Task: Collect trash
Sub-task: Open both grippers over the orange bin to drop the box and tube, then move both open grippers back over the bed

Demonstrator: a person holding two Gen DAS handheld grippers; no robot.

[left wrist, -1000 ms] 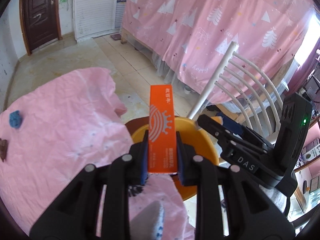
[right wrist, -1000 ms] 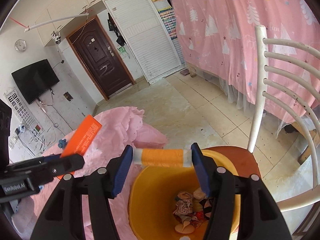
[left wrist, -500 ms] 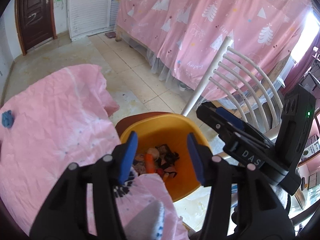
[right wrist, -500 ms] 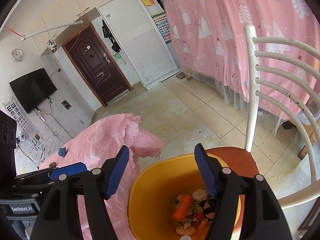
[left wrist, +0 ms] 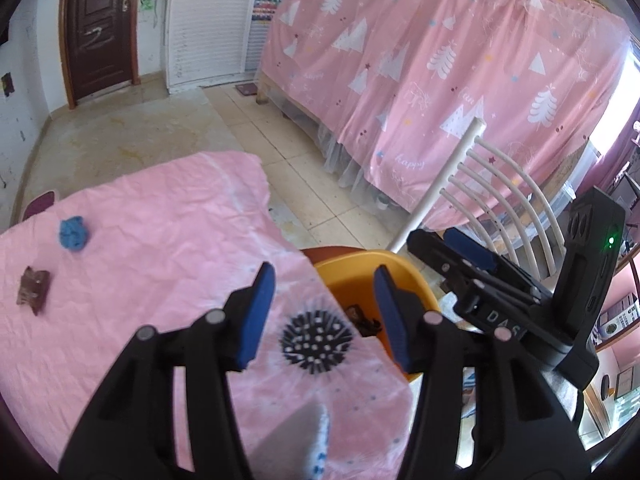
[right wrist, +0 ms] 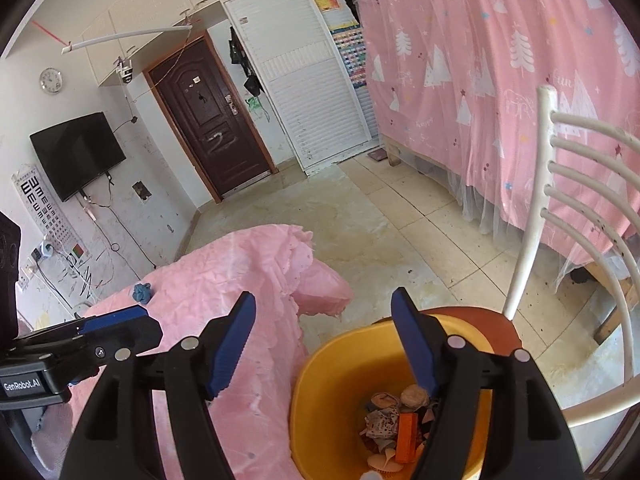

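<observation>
Trash: two scraps are lying on the pink bench (left wrist: 132,248), a blue wad (left wrist: 73,233) and a brown bit (left wrist: 34,289), well apart from the bin.
Bin (right wrist: 332,400): one, orange, sitting on a chair seat beside the bench, holding mixed litter.
Left claw (left wrist: 318,314): hanging over the bench edge, jaws apart, nothing between.
Right claw (right wrist: 330,340): jaws have just been opening, empty, over the bin.
Doing it well: I would be swinging the left claw toward the scraps, lowering it flat and avoiding pinching cloth.

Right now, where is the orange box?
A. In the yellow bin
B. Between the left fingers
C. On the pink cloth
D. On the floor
A: the orange box lies among the trash inside the yellow bin, under the open right gripper.
</observation>
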